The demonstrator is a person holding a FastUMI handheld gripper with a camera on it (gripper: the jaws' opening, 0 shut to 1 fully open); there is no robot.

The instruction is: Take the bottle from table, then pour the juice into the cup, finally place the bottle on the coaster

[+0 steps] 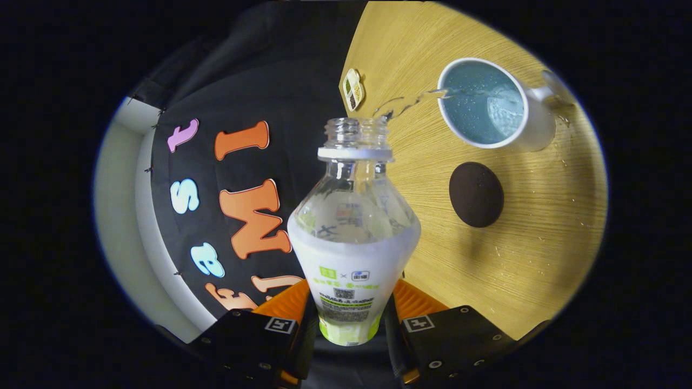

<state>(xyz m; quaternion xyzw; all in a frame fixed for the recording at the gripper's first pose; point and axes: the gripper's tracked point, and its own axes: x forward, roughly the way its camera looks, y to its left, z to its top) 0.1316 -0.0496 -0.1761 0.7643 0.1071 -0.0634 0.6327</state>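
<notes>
**Tongs clamped on bottle, stream running to cup**

Your tongs are clenched on the clear plastic bottle with the white-and-green label wrap: one finger on each side of its labelled lower body, both pressing in.

Around it:
- Round light wood-grain table lies beyond the bottle, with water droplets scattered on the wood near the cup.
- White ceramic mug with a pale blue inside stands on the table, handle on the side away from the bottle. Liquid and bubbles show inside.
- Dark round flat coaster sits on the table just beside the mug, between mug and your fingers. It is bare.
- Small oval white-rimmed tag with dark and yellow patches sits at the table edge, near the bottle mouth. Can't tell what it is.
- Black cloth wall fills the side off the table.

Bottle: uncapped, threaded clear neck with a white collar ring, shoulders flaring to a wide band then tapering toward your fingers. Clear liquid inside. It is tipped toward the mug, with a thin clear stream arcing from the mouth to the mug rim. Nothing stands between mouth and mug.
</notes>
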